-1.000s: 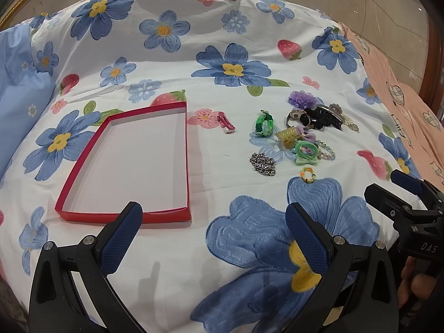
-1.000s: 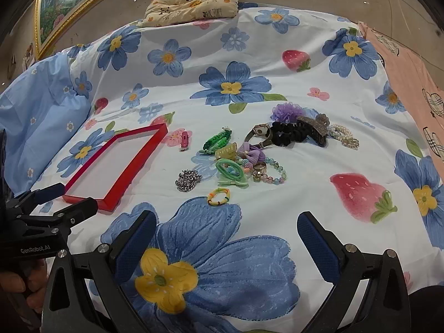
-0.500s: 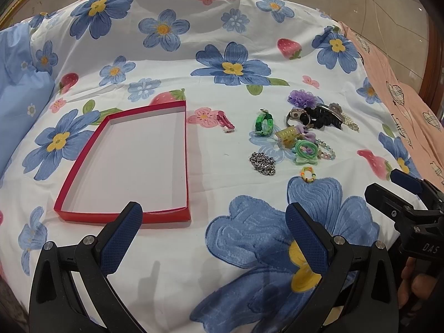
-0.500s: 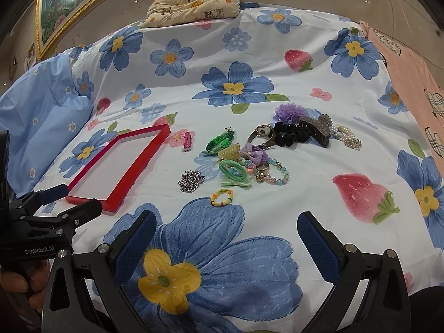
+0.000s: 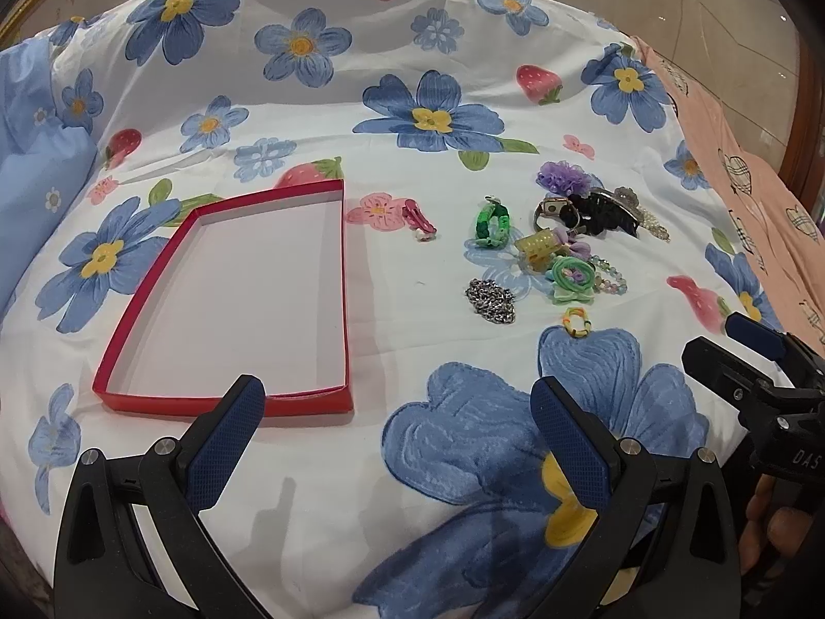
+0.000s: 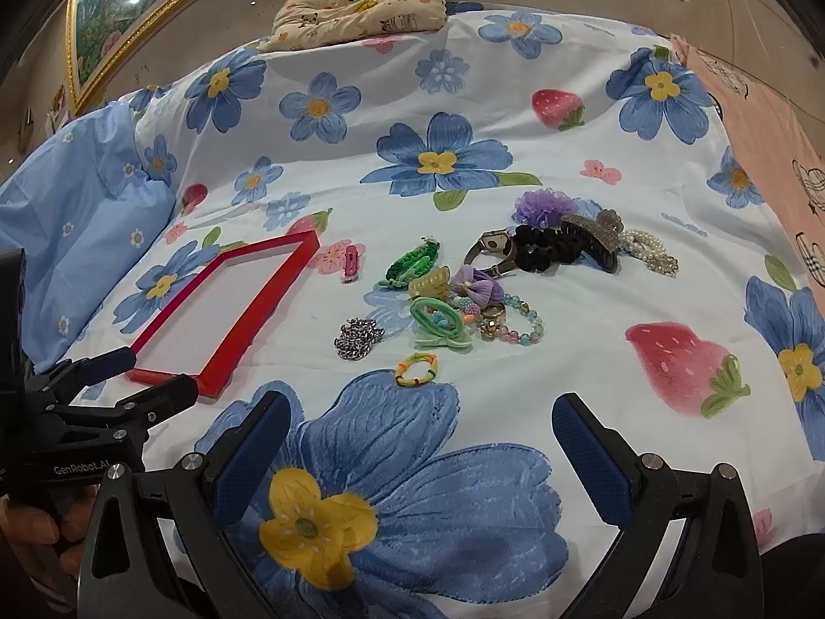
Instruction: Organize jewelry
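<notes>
A shallow red box [image 5: 343,278] with a white floor lies empty on the flowered bed sheet; it also shows in the right wrist view [image 6: 258,312]. Right of it lies a loose cluster of jewelry and hair pieces: a silver chain [image 6: 358,338], a yellow-orange ring band [image 6: 416,369], a green hair tie [image 6: 438,322], a beaded bracelet [image 6: 521,322], a green woven band [image 5: 492,222], a pink clip [image 5: 418,219], a black claw clip [image 6: 588,240]. My left gripper [image 5: 397,423] is open and empty near the box's front edge. My right gripper [image 6: 420,438] is open and empty, short of the ring band.
A light blue pillow [image 6: 77,216] lies at the left. A panda-print cushion [image 6: 361,5] sits at the far end. A pink cloth [image 6: 773,139] covers the right side. A framed picture [image 6: 118,26] leans at the back left.
Both grippers have barely shifted; the right wrist view has crept slightly toward the jewelry cluster. Both stay open and empty.
</notes>
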### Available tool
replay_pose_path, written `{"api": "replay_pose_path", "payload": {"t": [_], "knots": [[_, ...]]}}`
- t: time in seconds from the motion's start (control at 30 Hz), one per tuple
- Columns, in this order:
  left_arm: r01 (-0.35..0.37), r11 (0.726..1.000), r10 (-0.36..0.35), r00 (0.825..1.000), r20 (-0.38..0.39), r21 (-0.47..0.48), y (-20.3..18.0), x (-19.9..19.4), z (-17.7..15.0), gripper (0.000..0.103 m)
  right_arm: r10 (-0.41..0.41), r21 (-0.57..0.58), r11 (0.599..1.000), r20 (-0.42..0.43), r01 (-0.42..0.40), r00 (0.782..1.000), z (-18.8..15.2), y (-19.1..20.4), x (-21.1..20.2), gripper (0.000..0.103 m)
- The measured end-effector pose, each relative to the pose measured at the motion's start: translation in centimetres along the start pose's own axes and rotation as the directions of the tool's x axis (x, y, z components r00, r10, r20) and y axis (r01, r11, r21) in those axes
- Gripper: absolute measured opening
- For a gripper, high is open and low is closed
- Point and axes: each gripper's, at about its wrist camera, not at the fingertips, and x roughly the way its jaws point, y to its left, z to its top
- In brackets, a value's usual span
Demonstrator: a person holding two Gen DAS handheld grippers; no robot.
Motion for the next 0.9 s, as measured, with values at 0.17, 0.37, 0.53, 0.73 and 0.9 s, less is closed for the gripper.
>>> {"api": "replay_pose_path", "payload": {"t": [0.17,0.37,0.53,0.73,0.9], "knots": [[0.009,1.0,-0.009,1.0,-0.018,0.003,0.1,0.7,0.3,0.103,0.005,0.012,1.0,-0.007,-0.005,1.0,0.2,-0.6,0.5,0.102],[0.028,1.0,-0.028,0.999,-0.038,-0.008,0.7,1.5,1.6,0.103,0.024,0.051,0.998,-0.013,-0.023,1.0,1.0,-1.8,1.1,0.102],[0.033,0.999,-0.034,0.998,-0.051,-0.031,1.6,2.3,3.0,0.103,0.048,0.081,0.996,-0.02,-0.046,0.999,2.0,-2.5,2.0,0.097],[0.032,0.999,-0.033,0.998,-0.061,-0.017,1.9,3.5,5.1,0.101,0.067,0.099,0.993,-0.031,-0.063,0.997,3.7,-2.9,3.1,0.086],[0.043,0.999,-0.043,0.997,-0.062,-0.014,2.1,4.7,7.3,0.099,0.072,0.126,0.99,-0.038,-0.067,0.997,5.6,-3.8,4.5,0.071]]}}
